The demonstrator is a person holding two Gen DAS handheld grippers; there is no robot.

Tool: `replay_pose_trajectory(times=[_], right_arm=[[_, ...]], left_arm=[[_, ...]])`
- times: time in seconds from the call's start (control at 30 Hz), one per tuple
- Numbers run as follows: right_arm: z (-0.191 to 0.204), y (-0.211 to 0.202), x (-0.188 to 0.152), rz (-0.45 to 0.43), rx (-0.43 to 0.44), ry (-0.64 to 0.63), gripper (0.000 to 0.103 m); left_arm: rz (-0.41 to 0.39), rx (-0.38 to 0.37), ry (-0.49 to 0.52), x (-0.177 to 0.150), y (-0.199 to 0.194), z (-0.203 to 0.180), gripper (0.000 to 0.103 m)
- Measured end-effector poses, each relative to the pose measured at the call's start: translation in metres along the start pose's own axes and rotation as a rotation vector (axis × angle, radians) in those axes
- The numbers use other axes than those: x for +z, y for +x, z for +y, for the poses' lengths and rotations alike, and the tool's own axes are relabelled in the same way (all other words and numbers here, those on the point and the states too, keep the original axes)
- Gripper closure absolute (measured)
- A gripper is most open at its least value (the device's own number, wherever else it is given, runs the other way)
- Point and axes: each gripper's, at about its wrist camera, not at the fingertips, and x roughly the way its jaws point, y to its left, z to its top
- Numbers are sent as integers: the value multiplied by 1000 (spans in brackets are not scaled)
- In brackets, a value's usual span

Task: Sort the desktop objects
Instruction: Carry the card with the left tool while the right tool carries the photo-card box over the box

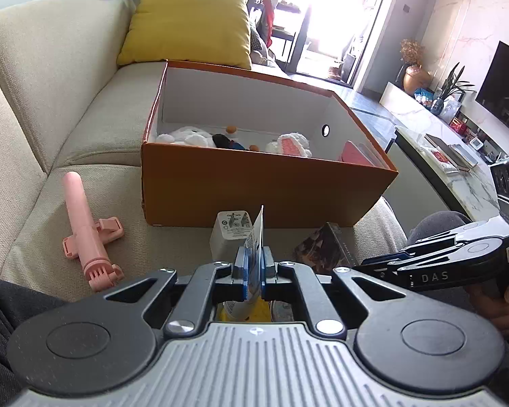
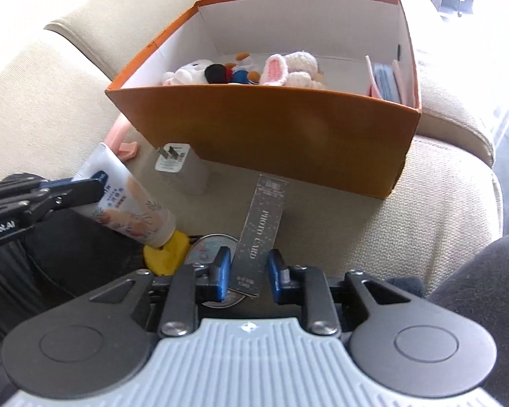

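Left wrist view: left gripper (image 1: 256,261) shut tight on the flat crimped end of a cream tube (image 1: 257,234), seen edge-on and standing up between the blue pads. Just beyond it, a white charger (image 1: 229,234) lying on the beige sofa (image 1: 51,101), close to the near wall of the orange box (image 1: 261,186). Inside the box, white plush toys (image 1: 190,137) and a pink flat item at the right end. Left of the box, well apart from the gripper, a pink selfie stick (image 1: 85,230) flat on the cushion. At right, right gripper (image 1: 366,264) reaching in from the side, tips at a dark photo card box (image 1: 322,247).

Right wrist view: right gripper (image 2: 249,271) narrowed about the photo card box (image 2: 264,217), one pad at each long side, apparently gripping it; box slanting away towards the orange box (image 2: 271,129), near end over a round tin (image 2: 207,247). At left, left gripper (image 2: 98,185) clamped on the upper part of the cream tube (image 2: 129,203), tube tilted, yellow cap (image 2: 166,254) lowest, beside the tin. Charger (image 2: 183,166) between tube and orange box, prongs facing up. Plush toys (image 2: 288,68) along the far side of the box floor.
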Motion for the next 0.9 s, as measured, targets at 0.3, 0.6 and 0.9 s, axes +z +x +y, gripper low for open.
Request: replay_pose_trajectory(times=[0.3, 0.6, 0.9], right_arm=[[7, 1, -5, -19, -30, -30, 74], [12, -2, -8, -41, -19, -26, 68], [8, 18, -8, -14, -44, 66, 71]], left_arm=[[-1, -9, -2, -1, 0, 0, 96], [-1, -11, -6, -1, 1, 0, 96], [-2, -12, -5, -2, 0, 0, 96]])
